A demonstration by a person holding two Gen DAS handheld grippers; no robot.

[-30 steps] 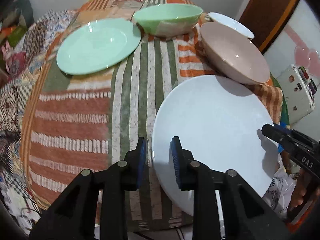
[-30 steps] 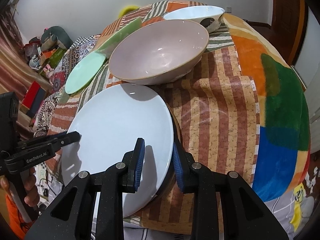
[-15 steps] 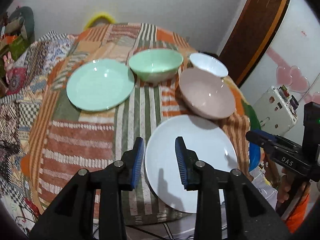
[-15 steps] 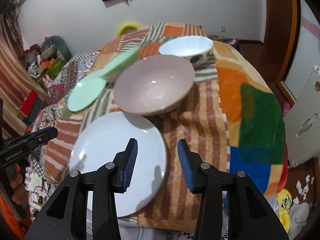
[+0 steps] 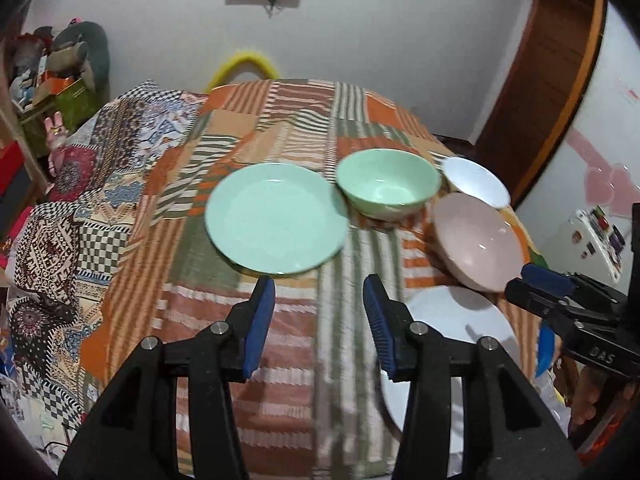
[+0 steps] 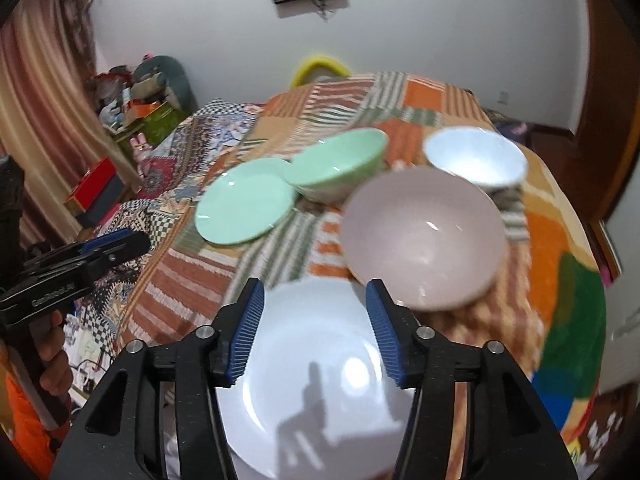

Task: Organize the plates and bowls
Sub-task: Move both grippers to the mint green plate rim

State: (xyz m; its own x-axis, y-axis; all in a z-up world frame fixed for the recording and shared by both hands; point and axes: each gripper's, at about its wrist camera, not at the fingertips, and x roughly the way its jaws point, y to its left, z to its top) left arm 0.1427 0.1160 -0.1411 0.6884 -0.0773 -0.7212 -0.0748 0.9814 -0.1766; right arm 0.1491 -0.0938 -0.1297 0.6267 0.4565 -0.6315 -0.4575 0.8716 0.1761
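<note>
Hovering above the surface, the left tool and right tool both gaped wide, holding nothing. Risk noted: the white plate overhung the near edge and a careless nudge could tip it off. It lay directly below the right tool, beside the pink bowl.
</note>
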